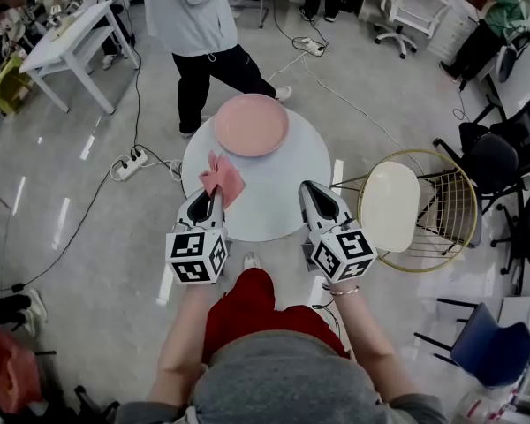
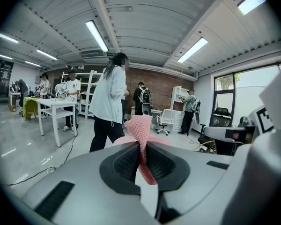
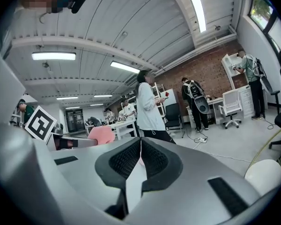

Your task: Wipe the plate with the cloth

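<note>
Bright, even indoor light falls from long ceiling tubes [image 2: 97,35] and a window [image 2: 246,93]; the glossy floor [image 1: 35,162] carries pale streaks of glare. Both gripper views bulge strongly, black at the corners, with the nearest foreground soft and blurred

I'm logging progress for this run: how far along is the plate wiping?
Done: the cloth is picked up, pinched in the shut left gripper. In hand: it hangs over the near side of the table, apart from the plate. Left: bringing the cloth to the plate and wiping. The right gripper is shut and empty.
</note>
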Motion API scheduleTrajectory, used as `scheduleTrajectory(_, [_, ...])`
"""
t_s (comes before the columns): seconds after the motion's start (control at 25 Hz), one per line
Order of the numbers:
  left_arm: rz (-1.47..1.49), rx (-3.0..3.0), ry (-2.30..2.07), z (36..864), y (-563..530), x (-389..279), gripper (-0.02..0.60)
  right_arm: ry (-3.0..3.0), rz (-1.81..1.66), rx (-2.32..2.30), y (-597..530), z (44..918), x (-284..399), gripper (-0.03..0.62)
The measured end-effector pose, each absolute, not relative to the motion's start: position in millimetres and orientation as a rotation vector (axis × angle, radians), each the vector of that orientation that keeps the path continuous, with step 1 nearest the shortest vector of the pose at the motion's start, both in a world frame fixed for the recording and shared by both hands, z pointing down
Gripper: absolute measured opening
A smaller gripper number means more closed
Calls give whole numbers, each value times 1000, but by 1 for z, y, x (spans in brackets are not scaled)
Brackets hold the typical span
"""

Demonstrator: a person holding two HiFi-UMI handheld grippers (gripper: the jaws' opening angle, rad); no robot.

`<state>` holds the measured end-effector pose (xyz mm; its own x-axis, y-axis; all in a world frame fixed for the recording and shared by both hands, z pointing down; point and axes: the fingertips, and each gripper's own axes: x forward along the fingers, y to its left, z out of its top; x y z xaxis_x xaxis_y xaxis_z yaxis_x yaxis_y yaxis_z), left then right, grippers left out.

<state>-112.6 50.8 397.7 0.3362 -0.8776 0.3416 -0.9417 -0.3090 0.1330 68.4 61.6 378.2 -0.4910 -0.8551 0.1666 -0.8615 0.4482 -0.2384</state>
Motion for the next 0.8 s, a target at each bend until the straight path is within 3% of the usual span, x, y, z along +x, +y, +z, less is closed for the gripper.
scheduleTrajectory(0.8, [339, 2298, -1486, 432, -86, -139, 35, -2547, 509, 1637, -71, 399, 29, 29])
